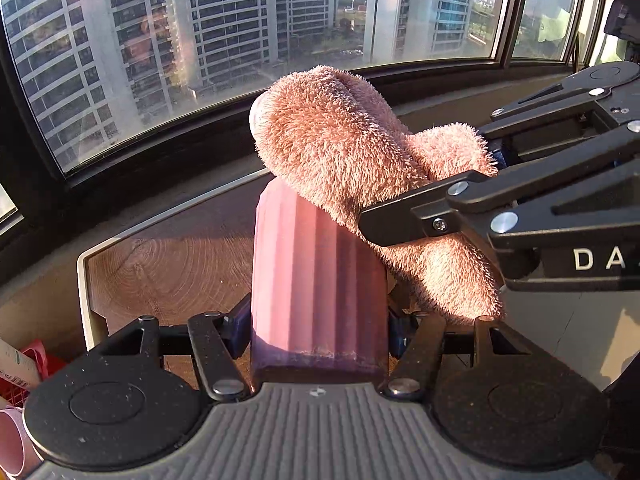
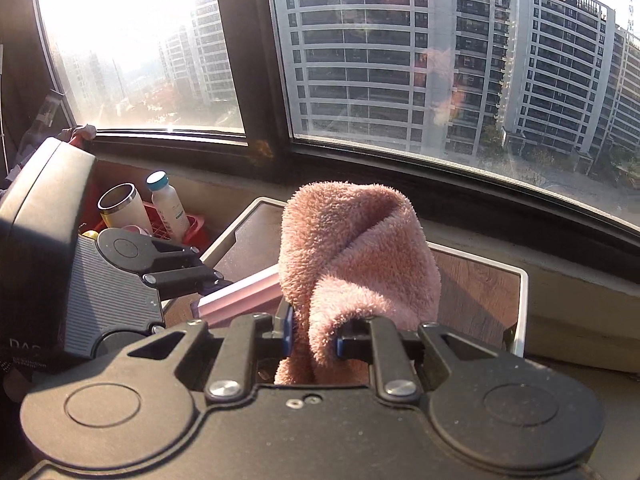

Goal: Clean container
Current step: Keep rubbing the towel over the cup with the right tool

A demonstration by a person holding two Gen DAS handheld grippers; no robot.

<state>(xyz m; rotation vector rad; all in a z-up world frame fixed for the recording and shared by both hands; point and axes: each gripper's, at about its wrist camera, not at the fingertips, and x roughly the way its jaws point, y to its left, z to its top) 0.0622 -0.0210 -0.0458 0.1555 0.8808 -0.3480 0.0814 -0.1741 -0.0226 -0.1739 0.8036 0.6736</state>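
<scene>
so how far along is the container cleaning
Done: the left tongs are clamped on the ribbed pink container, and the right tongs are clamped on the fluffy pink cloth. In hand: the cloth lies against the container's top. Left: whether the surfaces are already clean cannot be judged, so wiping probably continues.

The tray (image 2: 520, 300) floor to the right of the cloth (image 2: 352, 264) lies bare up to its raised rim, and so does the wood left of the container (image 1: 316, 288), so a gripper could pass on either side. The cloth covers the container's far end and closes that approach. The right gripper (image 1: 472, 196) fills the space on the container's right. Beyond the tray's left rim a red basket (image 2: 196, 226) packed with a steel cup (image 2: 120, 204) and a bottle (image 2: 168, 204) blocks the way. Behind the tray, the sill and window (image 2: 400, 60) close off the far side.
</scene>
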